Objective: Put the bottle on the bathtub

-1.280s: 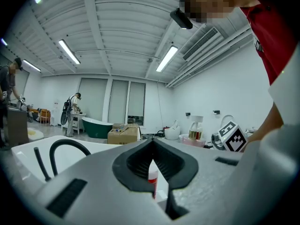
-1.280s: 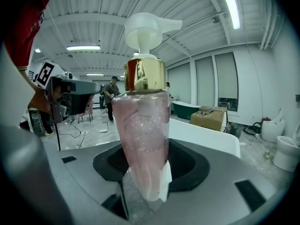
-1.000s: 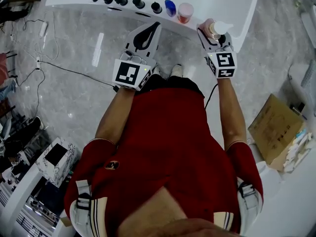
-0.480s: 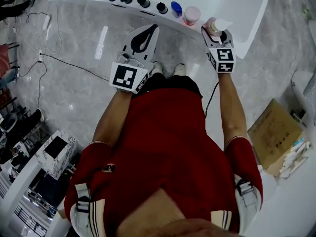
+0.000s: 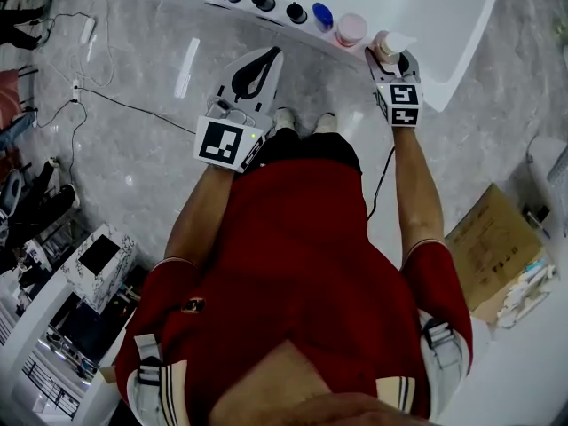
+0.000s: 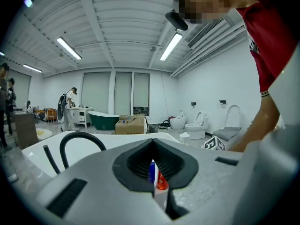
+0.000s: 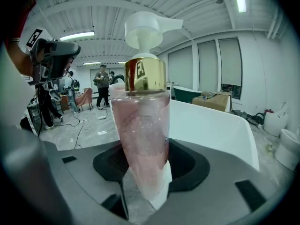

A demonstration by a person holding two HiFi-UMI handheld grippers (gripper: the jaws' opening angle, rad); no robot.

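Head view has the white bathtub (image 5: pixel 435 11) across the top, and the person (image 5: pixel 302 264) in a red shirt stands on the grey floor (image 5: pixel 151 122) before it. The left claw (image 5: pixel 269 57) hangs over the floor just short of the tub's rim. In the left gripper view its jaws meet at the tips with nothing held between them. The right claw (image 5: pixel 390 60) is at the tub's near corner, its jaws pressed on the bottle (image 5: pixel 387 46). This is a clear pump bottle of pink liquid with a gold collar, held upright at the rim. Whether its base touches the rim cannot be told. On the rim just beside it stands a pink jar (image 5: pixel 351 29), then a blue bottle (image 5: pixel 322 16), then black knobs (image 5: pixel 264 1).
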